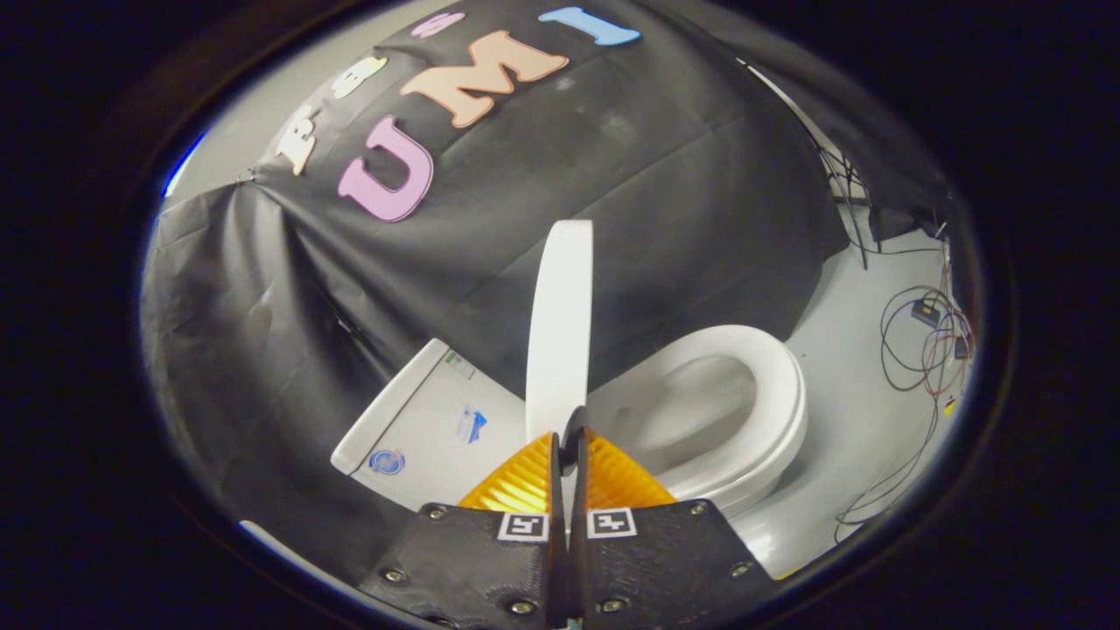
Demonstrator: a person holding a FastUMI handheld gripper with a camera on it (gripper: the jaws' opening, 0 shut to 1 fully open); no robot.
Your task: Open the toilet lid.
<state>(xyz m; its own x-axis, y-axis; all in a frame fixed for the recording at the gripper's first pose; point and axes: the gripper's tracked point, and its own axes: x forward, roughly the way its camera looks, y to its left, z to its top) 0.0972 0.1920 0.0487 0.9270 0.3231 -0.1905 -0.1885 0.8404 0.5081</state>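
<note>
White toilet lid (560, 324) raised edge-on, one claw (569, 446) clamped on it

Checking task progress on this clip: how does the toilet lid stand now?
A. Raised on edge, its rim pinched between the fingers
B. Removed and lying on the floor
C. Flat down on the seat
A. The lid stands on edge, clear of the seat, and the gripper has both fingers closed on its rim.
</note>
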